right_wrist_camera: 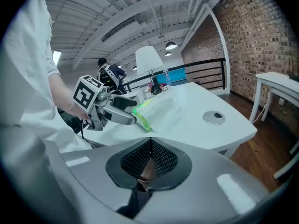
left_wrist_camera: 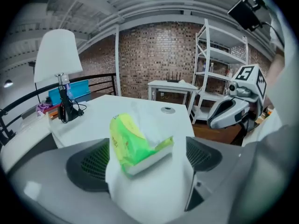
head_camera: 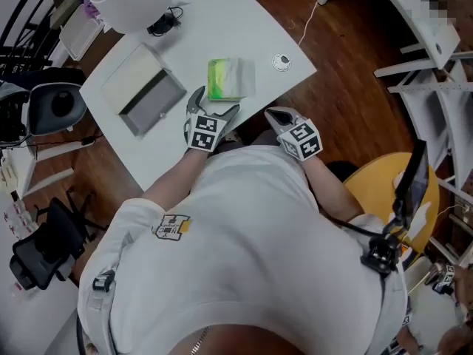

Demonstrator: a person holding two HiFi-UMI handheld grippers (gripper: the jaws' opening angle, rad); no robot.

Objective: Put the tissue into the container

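— jaws first: your left gripper point(head_camera: 214, 109) stands wide open, and its pads press on nothing. the green tissue pack point(left_wrist_camera: 133, 143) sits between the 2 jaws, with something white, perhaps a loose sheet, spreading down in front of it. your right gripper point(right_wrist_camera: 148, 162) is clenched tight with nothing in it, and it hangs off the near edge of the table point(head_camera: 244, 21).

— so where is the pack, exactly?

— in the head view it lies on the table just beyond your left jaw tips. the grey container point(head_camera: 144, 93) is further to your left on the same table, clear of the pack. nothing of the tissue is in it yet.

— which step would you call this?

— i'd say the pickup: you're lined up on the pack but you have no grip. from the left gripper view i can't tell whether the white sheet is part of the pack or separate, so i can't say which one the jaws would catch.

— and what does the next move call for?

— close your left jaws squarely on the body of the pack, not only on the white sheet, or the sheet may pull out and leave the pack behind. then lift and carry it left over the container. i can't make out which part of the container is the hollow, so check that before you let go. keep low and stay clear of the white lamp point(head_camera: 131, 0) at the far corner.
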